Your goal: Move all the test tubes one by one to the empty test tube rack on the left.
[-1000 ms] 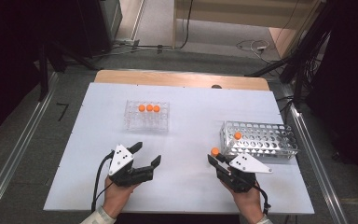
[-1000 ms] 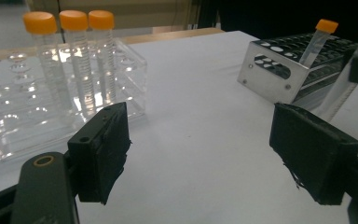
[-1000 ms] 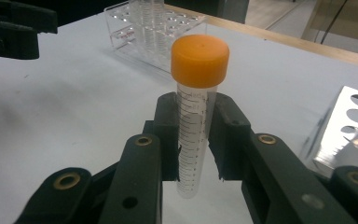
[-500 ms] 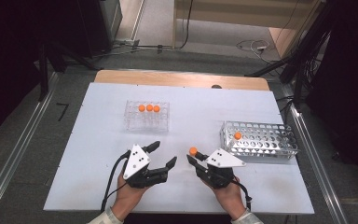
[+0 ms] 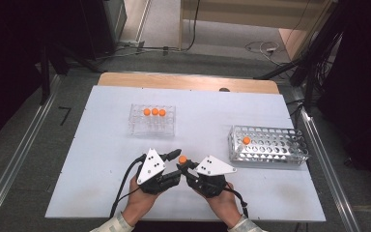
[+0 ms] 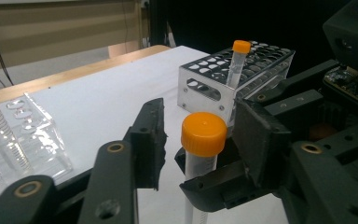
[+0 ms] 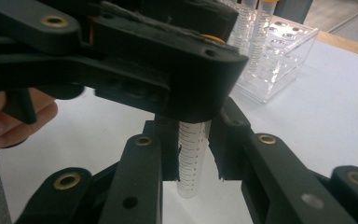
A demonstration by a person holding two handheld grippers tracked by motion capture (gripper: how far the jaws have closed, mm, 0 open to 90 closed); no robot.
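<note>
Handing over mid-table: clear orange-capped plastic tube (image 6: 200, 154) is clamped in right gripper (image 5: 186, 168); left gripper (image 5: 174, 162) jaws, just closing, not yet touching. Three tubes (image 5: 154, 112) already sit in clear rack (image 5: 152, 126).

A clear rack (image 5: 153, 120) (three orange-capped tubes inside) stands apart from a metal rack (image 5: 268, 144).

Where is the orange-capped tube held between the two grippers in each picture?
High view: the held tube is low centre, between both grippers.
Left gripper view: centre, its orange cap between the black jaws.
Right gripper view: centre, clear body clamped below the other gripper.
Shared landmark: clear rack.
</note>
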